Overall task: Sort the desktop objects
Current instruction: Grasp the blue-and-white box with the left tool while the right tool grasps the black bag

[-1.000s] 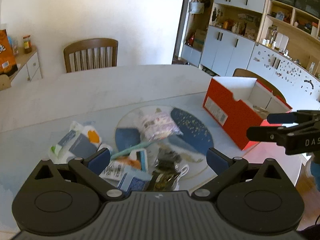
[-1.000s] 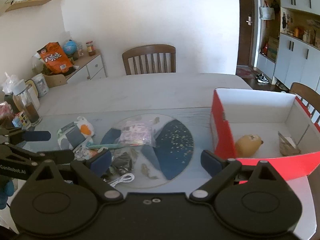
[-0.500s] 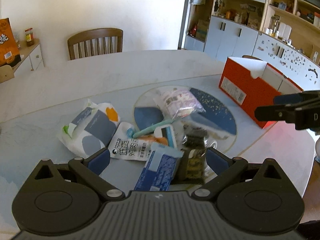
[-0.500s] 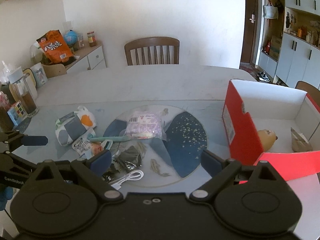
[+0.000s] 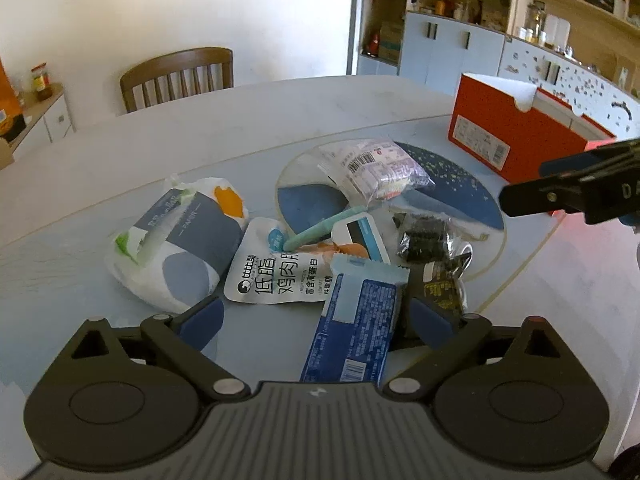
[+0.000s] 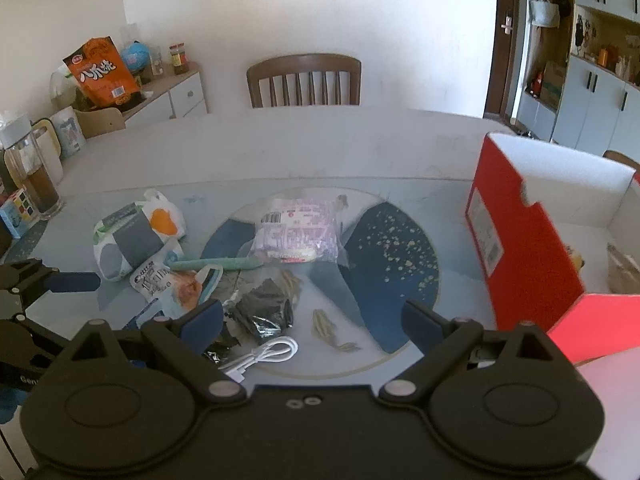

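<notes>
A pile of small items lies on the table: a tissue pack (image 5: 176,240), a white chicken-breast pouch (image 5: 276,276), a blue snack bar (image 5: 358,320), a teal toothbrush (image 5: 324,228), a clear bag of candies (image 5: 376,172), dark foil packets (image 5: 428,240) and a white cable (image 6: 264,354). A red box (image 6: 516,240) stands at the right with items inside. My left gripper (image 5: 318,320) is open over the blue bar and empty. My right gripper (image 6: 312,320) is open and empty above the cable and packets.
A round blue-patterned mat (image 6: 400,252) lies under the pile. A wooden chair (image 6: 304,80) stands at the table's far side. Bottles and cups (image 6: 36,160) stand at the left edge. A sideboard with an orange snack bag (image 6: 100,72) is beyond; cabinets line the right wall.
Both grippers have drawn back and to the left; the pile now shows in full in the left wrist view. The red box has shifted right in both views. Both stay open and empty.
</notes>
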Tool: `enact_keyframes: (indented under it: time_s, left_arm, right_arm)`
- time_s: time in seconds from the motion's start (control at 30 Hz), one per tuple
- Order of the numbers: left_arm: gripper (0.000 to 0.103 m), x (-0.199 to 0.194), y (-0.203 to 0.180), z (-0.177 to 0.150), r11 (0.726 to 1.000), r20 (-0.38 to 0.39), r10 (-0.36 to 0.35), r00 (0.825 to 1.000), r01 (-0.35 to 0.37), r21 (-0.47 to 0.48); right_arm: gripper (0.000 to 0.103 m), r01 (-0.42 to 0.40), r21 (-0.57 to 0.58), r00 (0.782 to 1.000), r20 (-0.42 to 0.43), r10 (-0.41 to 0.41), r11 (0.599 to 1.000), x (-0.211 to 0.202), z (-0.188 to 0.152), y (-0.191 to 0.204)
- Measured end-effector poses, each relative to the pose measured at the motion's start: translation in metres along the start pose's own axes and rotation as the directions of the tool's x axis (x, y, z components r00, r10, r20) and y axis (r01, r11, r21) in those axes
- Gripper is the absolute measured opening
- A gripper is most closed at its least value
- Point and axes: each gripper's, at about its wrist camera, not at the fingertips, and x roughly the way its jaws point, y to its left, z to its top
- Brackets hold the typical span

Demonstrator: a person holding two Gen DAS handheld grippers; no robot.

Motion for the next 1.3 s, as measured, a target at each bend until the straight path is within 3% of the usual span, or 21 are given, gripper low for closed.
enact_keyframes:
  time_s: [0.53,0.63,0.73,1.1,1.3]
  left_arm:
    - [0.084,0.023,0.001,-0.009,1.000,-0.020,-0.025,0.999,0.024,-0.005]
    - [0.079,0.023,-0.004,-0.011,1.000,-0.008,-0.011,1.000,0.012,0.023]
    - [0.069,0.023,-0.009,-0.013,0.999,0.008,0.006,1.000,-0.006,0.051]
    - [0.040,0.019,-0.011,-0.017,0.999,0.037,0.014,0.999,-0.015,0.042]
    - [0.038,0.019,-0.009,-0.014,1.000,0.028,0.016,0.999,-0.017,0.019]
  right_arm:
    - [0.088,-0.055,0.014,0.996,-0.062,0.056,0.998,0.050,0.003,0.015]
    - [0.083,-0.059,0.006,0.995,-0.081,0.059,0.998,0.057,0.001,0.018]
    - [0.078,-0.058,0.005,0.993,-0.100,0.058,0.998,0.062,-0.001,0.019]
    - [0.058,-0.049,-0.012,0.991,-0.125,0.047,0.999,0.072,0.000,0.022]
    - [0.046,-0.046,-0.013,0.991,-0.123,0.044,0.999,0.072,0.001,0.021]
